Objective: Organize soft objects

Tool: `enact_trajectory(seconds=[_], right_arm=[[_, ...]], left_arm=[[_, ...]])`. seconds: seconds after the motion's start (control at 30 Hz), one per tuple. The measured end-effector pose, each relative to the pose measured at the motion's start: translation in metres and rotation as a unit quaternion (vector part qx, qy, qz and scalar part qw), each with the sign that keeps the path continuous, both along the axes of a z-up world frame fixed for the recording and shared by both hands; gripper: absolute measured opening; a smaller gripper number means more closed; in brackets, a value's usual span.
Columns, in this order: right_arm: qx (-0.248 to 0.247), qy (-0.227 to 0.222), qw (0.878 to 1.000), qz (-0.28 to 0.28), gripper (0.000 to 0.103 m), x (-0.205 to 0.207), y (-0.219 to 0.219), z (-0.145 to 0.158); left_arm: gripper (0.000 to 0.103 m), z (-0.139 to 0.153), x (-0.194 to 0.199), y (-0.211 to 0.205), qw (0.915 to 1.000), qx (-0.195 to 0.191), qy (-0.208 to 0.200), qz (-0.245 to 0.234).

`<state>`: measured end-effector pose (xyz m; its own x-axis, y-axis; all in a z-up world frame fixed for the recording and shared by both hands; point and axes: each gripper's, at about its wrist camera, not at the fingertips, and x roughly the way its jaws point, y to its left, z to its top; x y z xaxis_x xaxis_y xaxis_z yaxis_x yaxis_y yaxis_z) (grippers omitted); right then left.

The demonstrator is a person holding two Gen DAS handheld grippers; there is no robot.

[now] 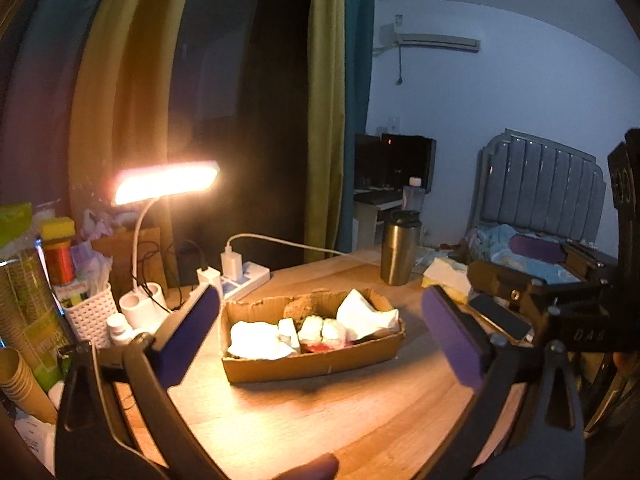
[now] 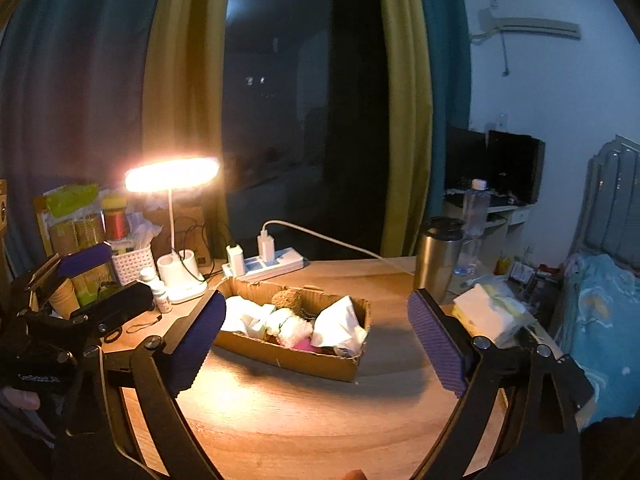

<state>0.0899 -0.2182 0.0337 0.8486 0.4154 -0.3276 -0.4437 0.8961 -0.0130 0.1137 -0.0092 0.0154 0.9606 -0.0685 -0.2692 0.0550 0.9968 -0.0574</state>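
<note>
Left claw [image 1: 320, 332] released, nothing in it; box [image 1: 316, 364] of soft bits mid-worktop [image 1: 320, 420], w/ lamp [image 2: 172, 174] at back-left edge. Right claw [image 2: 316, 344] released too. Risk: a deep reach snags the cardboard wall, tips the lot; flask [image 2: 436, 256] near back-right edge could get knocked.

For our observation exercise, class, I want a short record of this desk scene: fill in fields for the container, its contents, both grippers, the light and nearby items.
container: open cardboard box on the wooden table
contents: white soft pieces, a brown fuzzy item, crumpled white tissue, something pink
left gripper: open, holding nothing, held short of the box
right gripper: open, holding nothing, also held short of the box
light: desk lamp switched on, left of the box
nearby: steel tumbler, power strip, white basket
</note>
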Motion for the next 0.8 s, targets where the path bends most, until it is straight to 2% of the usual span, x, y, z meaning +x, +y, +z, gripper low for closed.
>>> enact_trajectory(seconds=[0.33,0.57,0.8], right_arm=[[0.014,-0.033,0.999,-0.02,0.095,-0.039,-0.022,0.018],[0.015,-0.047,0.998,-0.03,0.095,-0.058,-0.034,0.032],[0.029,-0.066,0.996,-0.053,0.095,-0.073,-0.051,0.053]], left_arm=[[0.102,0.025,-0.036,-0.008,0.9997,-0.007,-0.022,0.009],[0.102,0.043,-0.053,-0.017,0.999,0.009,-0.038,0.022],[0.102,0.063,-0.074,-0.022,0.9968,0.02,-0.072,0.029]])
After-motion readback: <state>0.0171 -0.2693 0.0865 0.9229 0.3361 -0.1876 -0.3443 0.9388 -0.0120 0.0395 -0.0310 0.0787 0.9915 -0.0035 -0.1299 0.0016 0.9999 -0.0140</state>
